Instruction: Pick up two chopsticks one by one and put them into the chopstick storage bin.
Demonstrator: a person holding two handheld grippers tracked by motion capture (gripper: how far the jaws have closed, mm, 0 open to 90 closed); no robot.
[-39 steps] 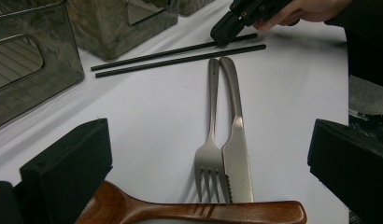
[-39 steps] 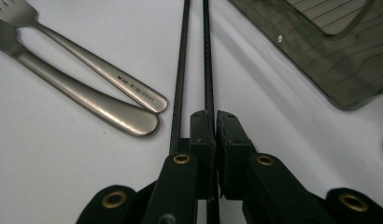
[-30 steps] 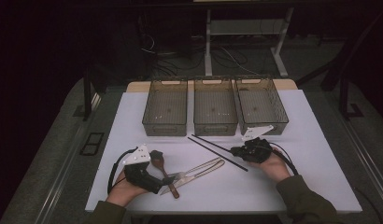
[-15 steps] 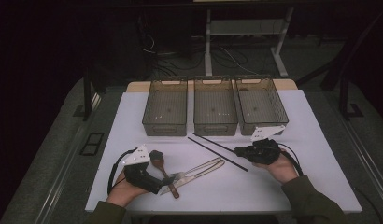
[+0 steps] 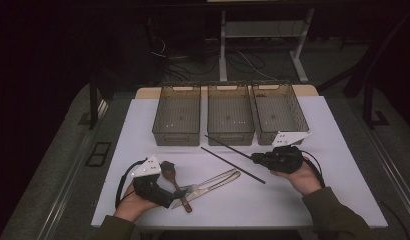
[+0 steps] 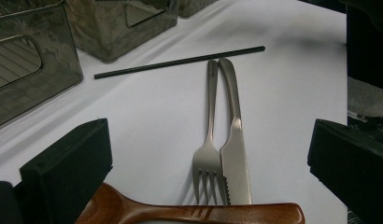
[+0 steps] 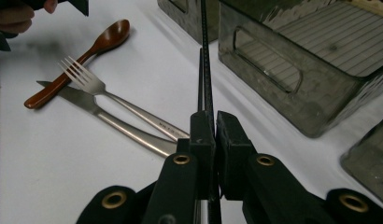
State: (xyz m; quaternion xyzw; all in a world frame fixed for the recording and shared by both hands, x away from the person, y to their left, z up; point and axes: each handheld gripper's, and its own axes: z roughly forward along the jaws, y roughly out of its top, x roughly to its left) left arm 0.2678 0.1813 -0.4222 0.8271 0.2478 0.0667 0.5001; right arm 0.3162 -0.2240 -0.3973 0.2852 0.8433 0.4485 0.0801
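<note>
Right tongs (image 7: 209,135) clenched on one chopstick (image 5: 228,145), now lifted off tabletop (image 5: 143,120), tip toward trays (image 5: 231,136); second chopstick (image 5: 233,164) left behind. Left tongs (image 6: 208,177) released, idle above spoon (image 6: 189,213), fork (image 6: 209,140), knife (image 6: 234,140). Sorting just starting.

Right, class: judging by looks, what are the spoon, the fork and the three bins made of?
Spoon: probably wood, glossy reddish-brown with visible grain.
Fork: metal, likely steel, with a silvery brushed sheen.
Bins: seemingly smoky translucent plastic; their ribbed floors show through the walls.
</note>
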